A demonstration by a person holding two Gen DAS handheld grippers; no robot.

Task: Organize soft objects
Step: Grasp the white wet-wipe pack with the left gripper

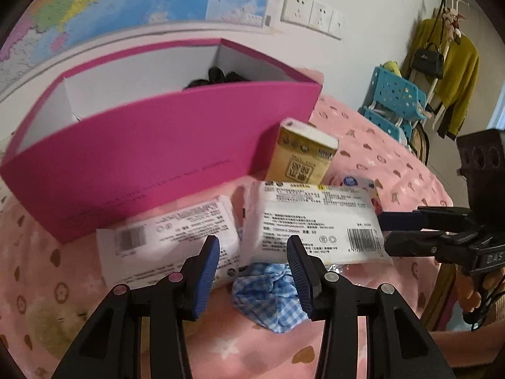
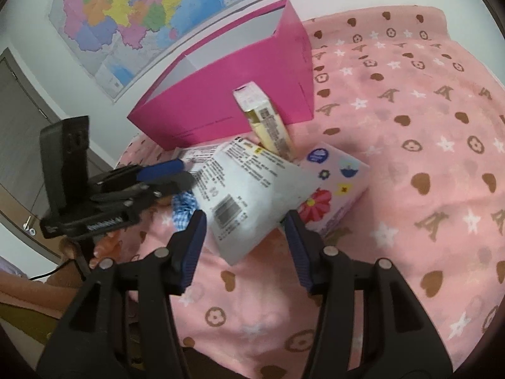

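White tissue packs are piled before the open pink box; blue checked cloth is seen crumpled at six o'clock.

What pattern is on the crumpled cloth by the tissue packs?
Blue and white gingham check on the cloth. It shows best in the left wrist view.
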